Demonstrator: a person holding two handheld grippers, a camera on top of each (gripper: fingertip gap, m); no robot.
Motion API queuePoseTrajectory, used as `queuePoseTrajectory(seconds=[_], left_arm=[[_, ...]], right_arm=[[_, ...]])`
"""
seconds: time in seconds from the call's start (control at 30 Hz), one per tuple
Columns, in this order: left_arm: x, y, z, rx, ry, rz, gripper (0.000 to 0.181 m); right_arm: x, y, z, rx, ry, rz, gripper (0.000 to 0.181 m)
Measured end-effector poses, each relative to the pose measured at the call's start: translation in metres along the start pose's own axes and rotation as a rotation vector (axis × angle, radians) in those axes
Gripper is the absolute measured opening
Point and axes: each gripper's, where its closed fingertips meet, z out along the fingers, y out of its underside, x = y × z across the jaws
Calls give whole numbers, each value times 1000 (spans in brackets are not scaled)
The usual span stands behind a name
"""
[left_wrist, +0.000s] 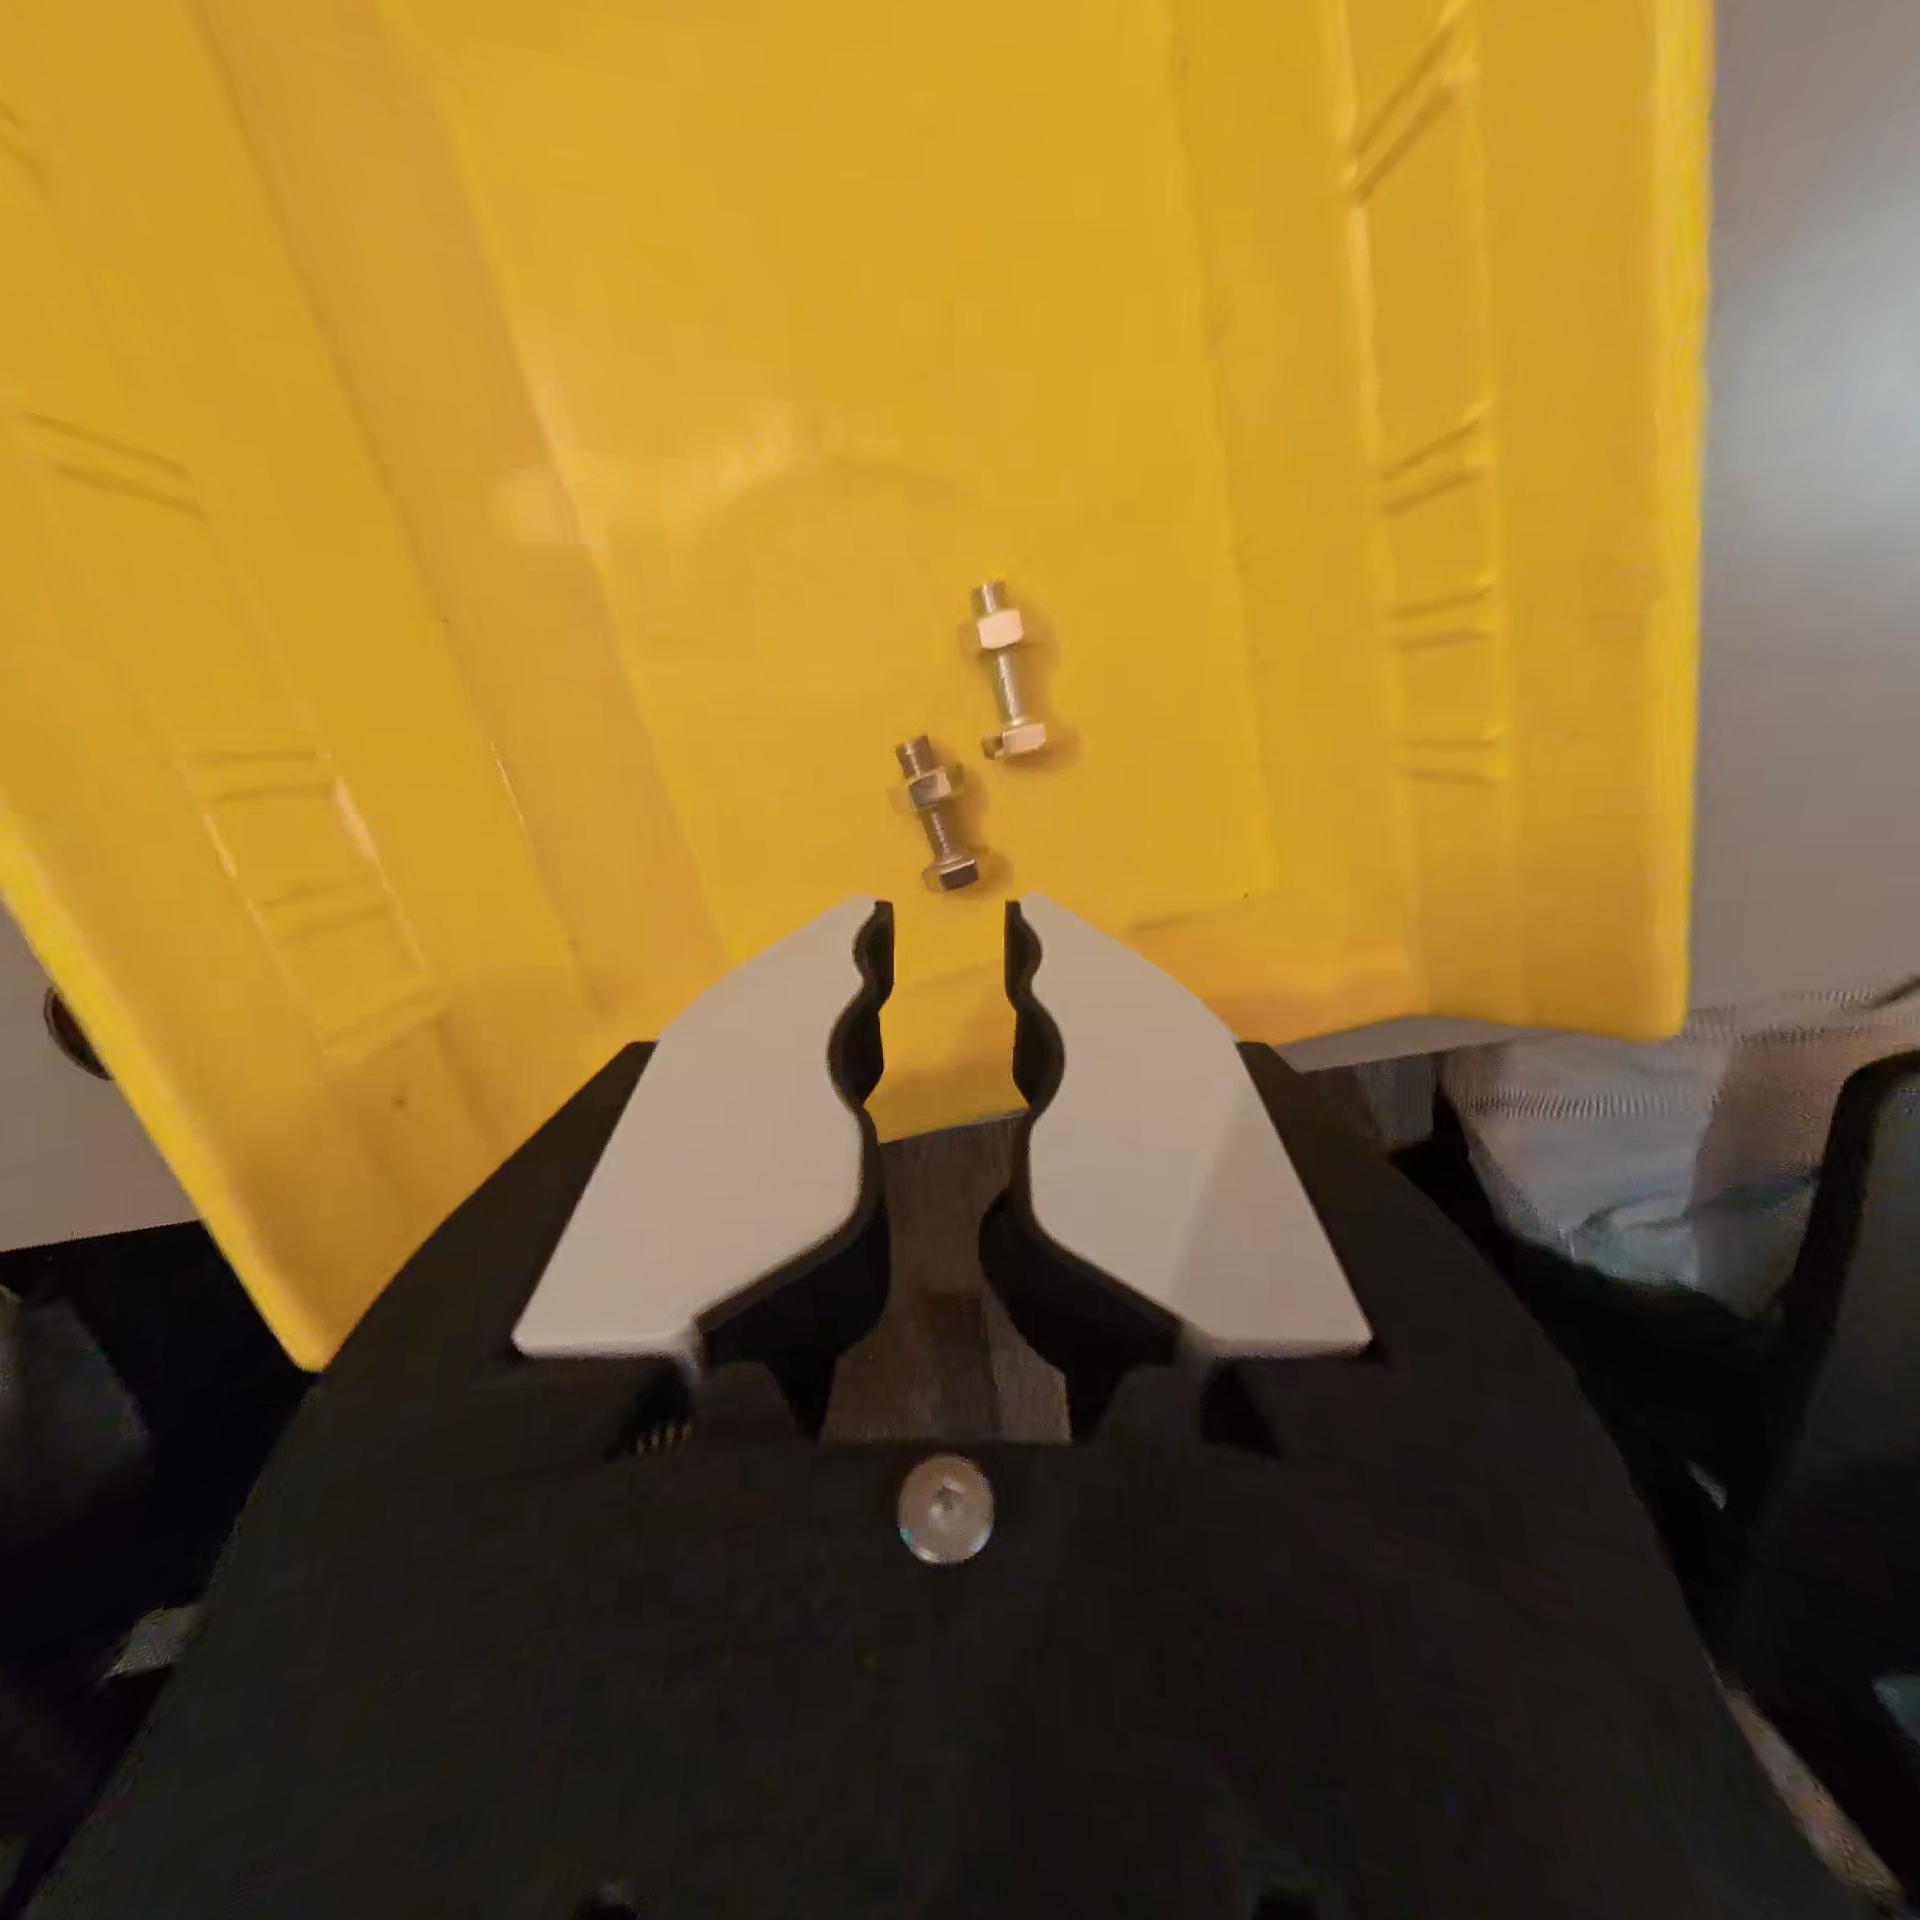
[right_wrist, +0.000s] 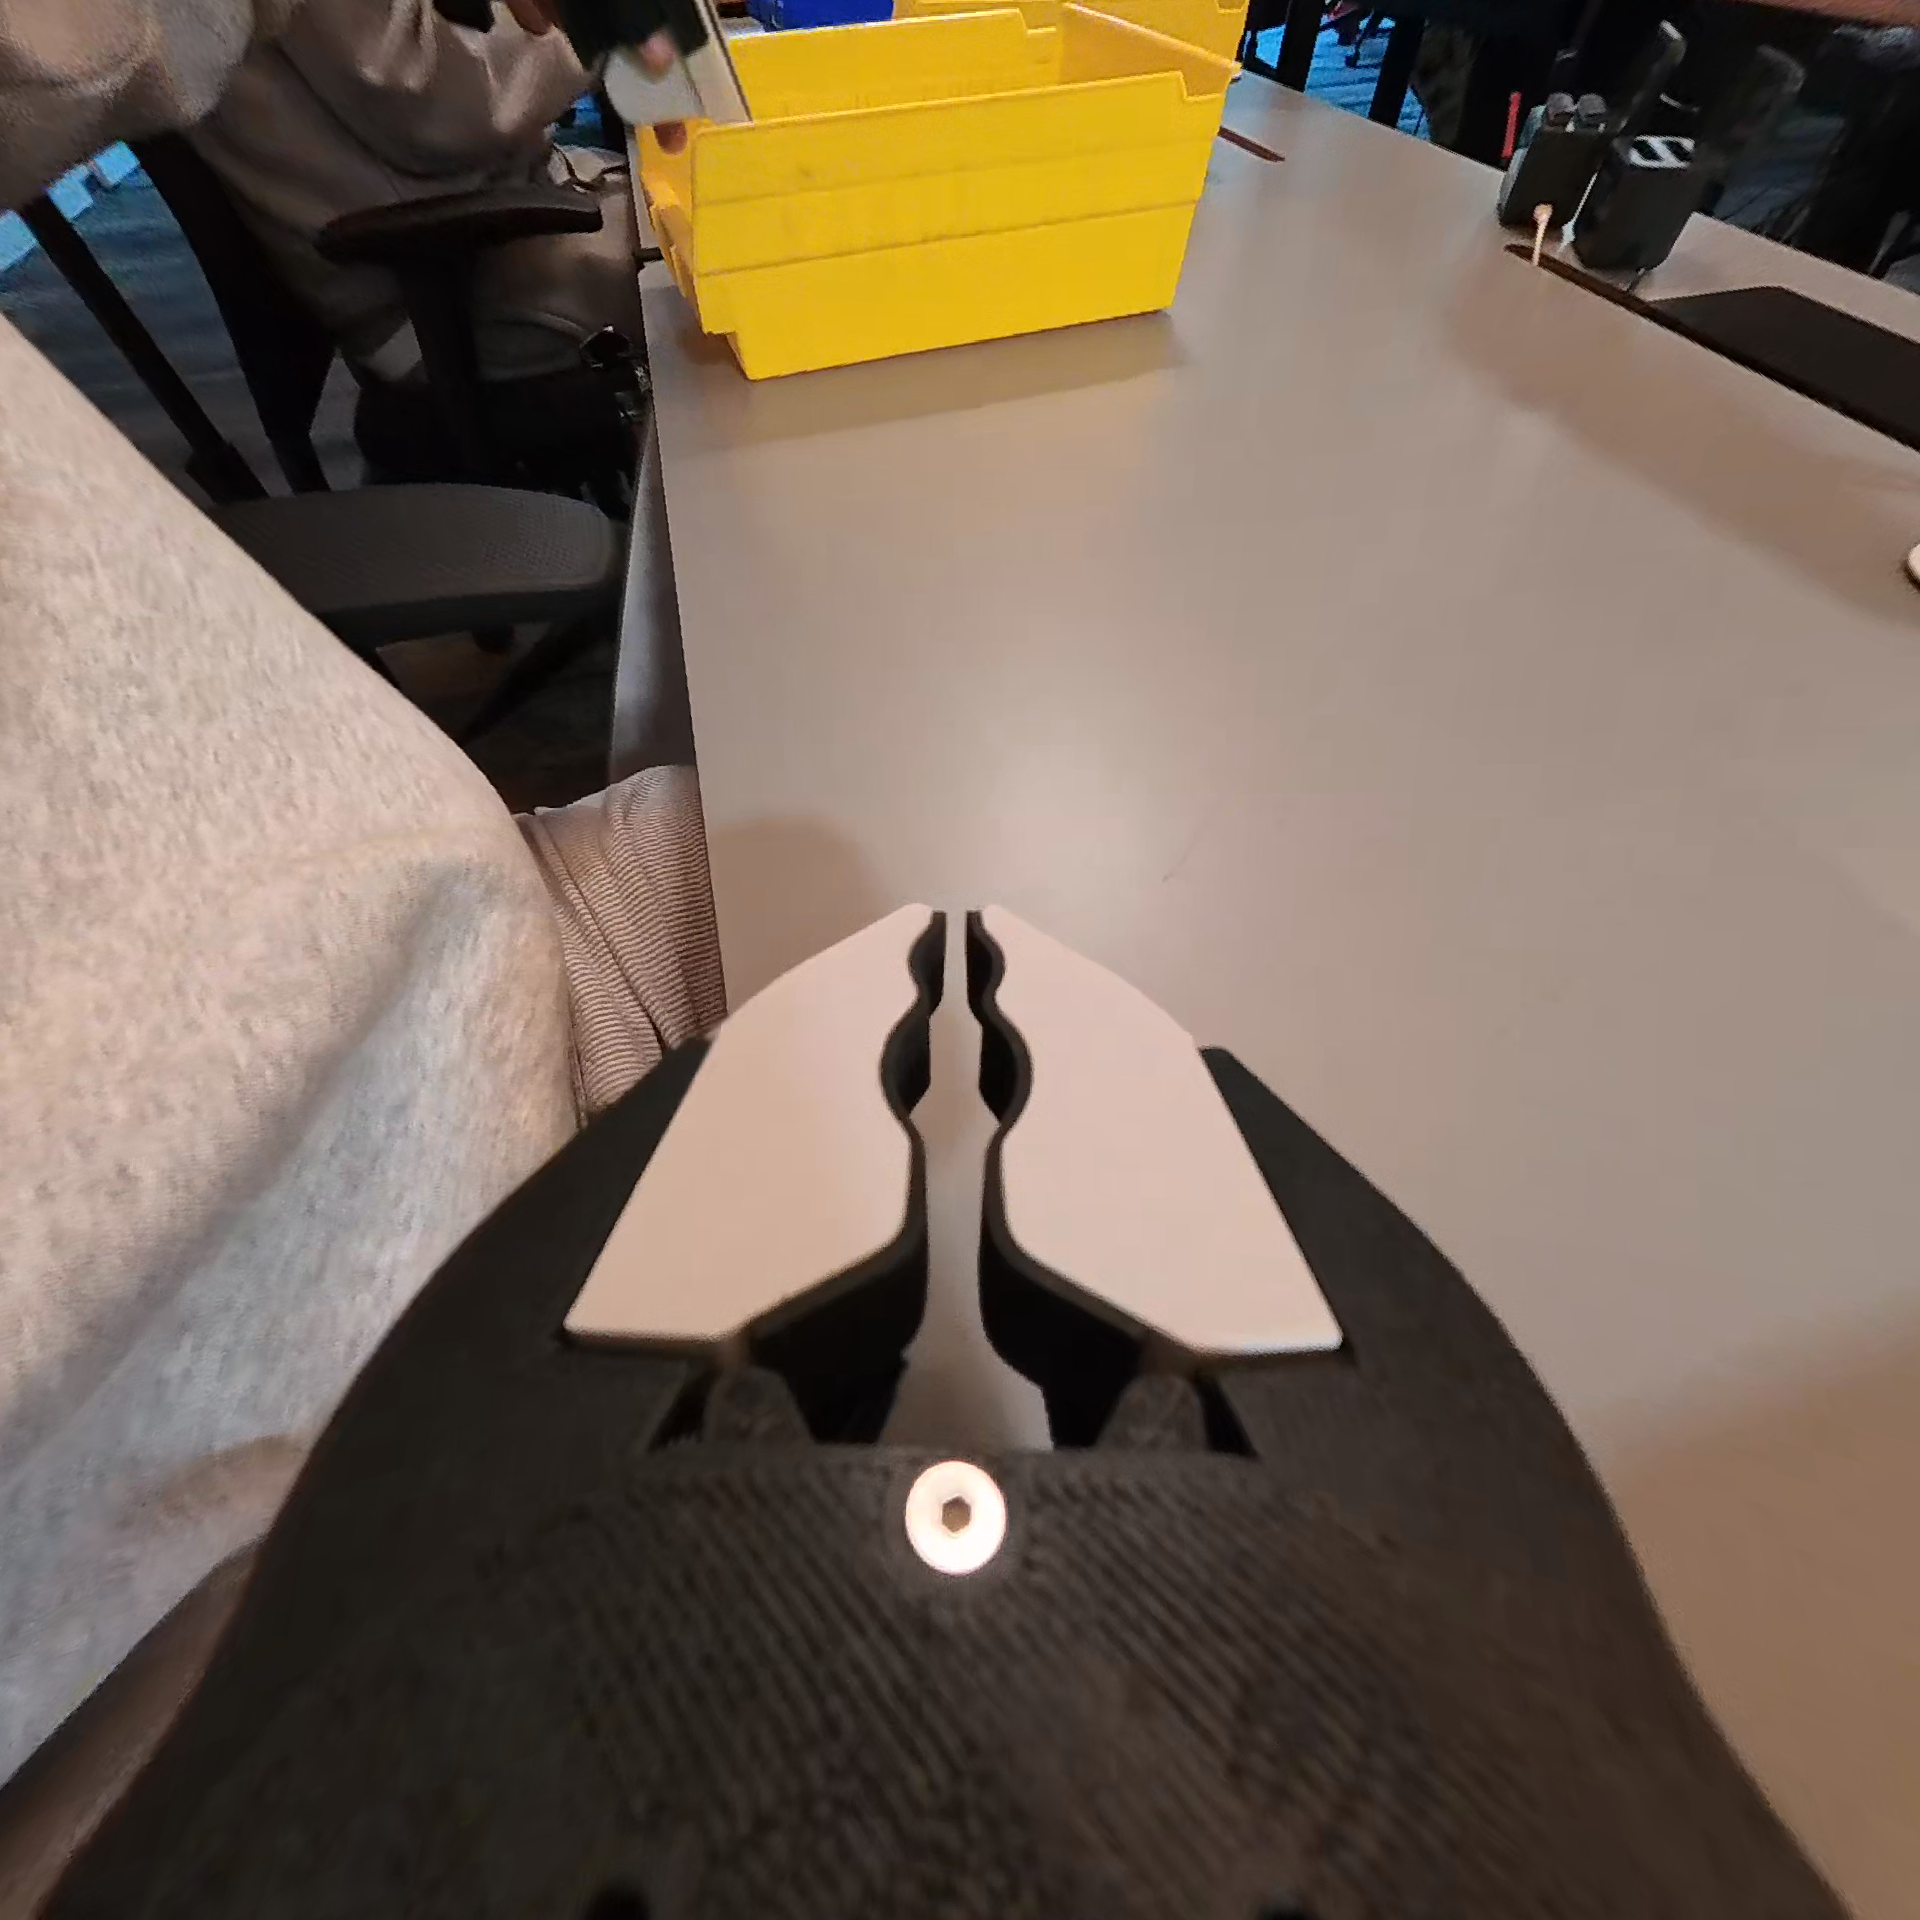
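In the left wrist view my left gripper (left_wrist: 948, 906) is open and empty, pointing down into a yellow plastic bin (left_wrist: 727, 468). Two metal bolts with nuts on them lie on the bin floor. The nearer bolt (left_wrist: 935, 816) is just beyond the fingertips. The farther bolt (left_wrist: 1006, 670) lies a little up and to the right of it. In the right wrist view my right gripper (right_wrist: 956, 914) is shut with only a thin slit between its fingers. It holds nothing and hovers over a grey table (right_wrist: 1247, 623) near its left edge. The yellow bin (right_wrist: 935, 197) stands far ahead, with the other gripper (right_wrist: 655, 73) above its left end.
A person's grey sleeve (right_wrist: 208, 935) fills the left of the right wrist view. Black office chairs (right_wrist: 436, 561) stand left of the table. Black devices (right_wrist: 1621, 177) sit at the far right of the table. The table edge (left_wrist: 1351, 1049) runs below the bin. The tips of one gripper are about 55 centimetres away from the tips of the other.
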Motion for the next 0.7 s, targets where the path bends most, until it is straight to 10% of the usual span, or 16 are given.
queuePoseTrajectory(seconds=[0.3, 0.7], left_arm=[[1, 11, 38, -293, 65, 60, 27], [-12, 1, 47, -251, 15, -16, 9]], right_arm=[[4, -3, -5, 26, 34, 19, 3], [5, -2, -6, 20, 37, 9, 3]])
